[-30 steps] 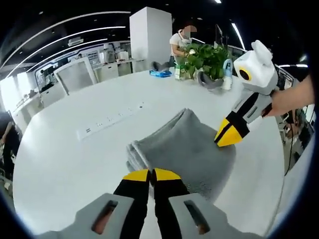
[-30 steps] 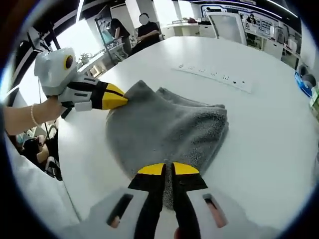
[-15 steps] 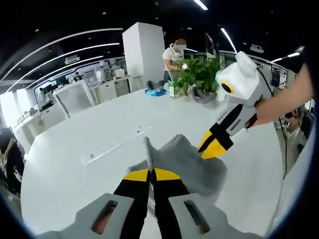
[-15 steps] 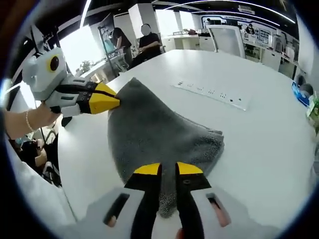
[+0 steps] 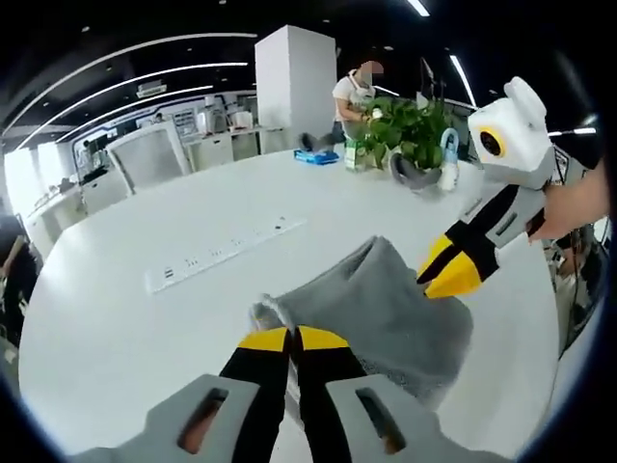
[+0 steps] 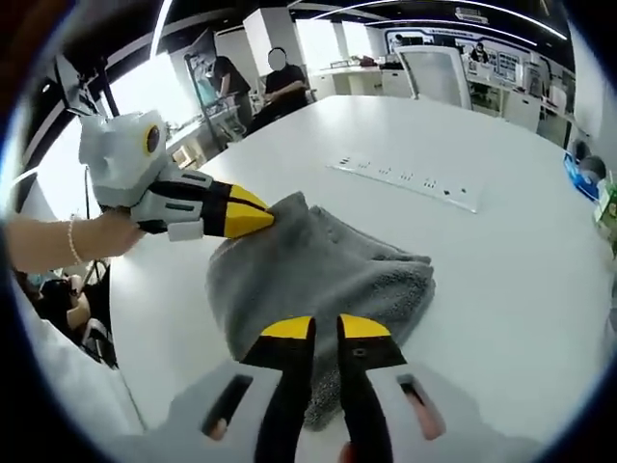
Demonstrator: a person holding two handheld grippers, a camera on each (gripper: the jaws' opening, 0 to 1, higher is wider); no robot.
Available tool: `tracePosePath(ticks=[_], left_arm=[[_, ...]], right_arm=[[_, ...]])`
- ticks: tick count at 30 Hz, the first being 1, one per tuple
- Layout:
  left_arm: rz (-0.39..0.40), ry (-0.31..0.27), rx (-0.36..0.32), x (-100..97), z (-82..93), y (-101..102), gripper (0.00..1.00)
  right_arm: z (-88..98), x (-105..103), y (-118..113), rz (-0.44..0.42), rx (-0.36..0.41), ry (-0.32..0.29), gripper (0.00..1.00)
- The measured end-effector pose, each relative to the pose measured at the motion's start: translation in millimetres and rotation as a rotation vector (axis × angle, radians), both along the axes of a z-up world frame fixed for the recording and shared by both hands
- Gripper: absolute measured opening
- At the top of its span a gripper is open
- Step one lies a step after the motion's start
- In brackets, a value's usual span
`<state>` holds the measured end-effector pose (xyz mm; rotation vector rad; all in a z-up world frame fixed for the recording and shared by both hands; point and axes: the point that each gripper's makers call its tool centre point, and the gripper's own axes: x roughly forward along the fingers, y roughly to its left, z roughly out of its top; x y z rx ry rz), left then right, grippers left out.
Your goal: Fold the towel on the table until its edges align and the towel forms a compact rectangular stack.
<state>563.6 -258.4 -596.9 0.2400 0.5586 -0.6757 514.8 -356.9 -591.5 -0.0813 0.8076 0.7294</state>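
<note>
A wide white surface [image 5: 125,318] is seen in an open office, with a power strip [image 5: 224,253] set into it, a plant [image 5: 410,121] at its far side and chairs and people beyond. Much bare surface lies around the grey towel [image 5: 386,313], which is bunched in a folded heap near the edge closest to the person. Its long axis runs roughly from the left tool [image 5: 292,339] to the right tool [image 6: 325,327]. The left tool is closed on a towel corner. The right tool's jaws are narrowly parted over the opposite towel edge; whether cloth is pinched cannot be told
</note>
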Motion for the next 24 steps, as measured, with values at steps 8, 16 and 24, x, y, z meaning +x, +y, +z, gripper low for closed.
tracePosePath(ticks=[8,16,24], left_arm=[[0.014,0.041,-0.006,7.2,-19.5,1.3,0.02],[0.0,0.056,0.012,6.0,-27.4,0.9,0.03],[-0.019,0.042,0.052,6.9,-32.9,-0.3,0.03]], right_arm=[[3.5,19.8,3.6,0.022,-0.014,-0.022,0.09],[3.6,37.4,9.9,0.146,-0.114,-0.062,0.12],[-9.7,53.3,22.6,0.234,-0.145,-0.046,0.15]])
